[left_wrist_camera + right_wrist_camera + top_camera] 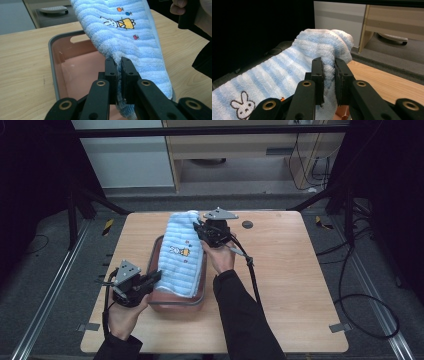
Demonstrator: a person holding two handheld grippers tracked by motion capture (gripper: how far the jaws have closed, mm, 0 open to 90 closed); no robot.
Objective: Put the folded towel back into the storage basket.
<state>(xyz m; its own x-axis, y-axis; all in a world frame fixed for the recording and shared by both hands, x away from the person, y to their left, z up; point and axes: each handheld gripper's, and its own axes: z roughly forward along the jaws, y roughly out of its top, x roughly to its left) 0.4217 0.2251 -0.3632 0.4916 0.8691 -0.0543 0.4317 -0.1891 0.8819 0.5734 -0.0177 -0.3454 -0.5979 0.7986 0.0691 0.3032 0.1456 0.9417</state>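
Towel [182, 252]: blue-striped, rabbit motif, no readable writing, stretched above pink bin [197, 301] on bench [285, 275]
Left gripper [118, 65]: clamped on towel's near end
Right gripper [328, 67]: clamped on far end

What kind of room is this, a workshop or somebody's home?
Probably a lab or recording setup: a bare wooden table inside a dark metal frame, cables across grey carpet, and office cabinets behind.

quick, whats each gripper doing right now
Left gripper: closed on the near end of the blue striped towel.
Right gripper: closed on the towel's far end.
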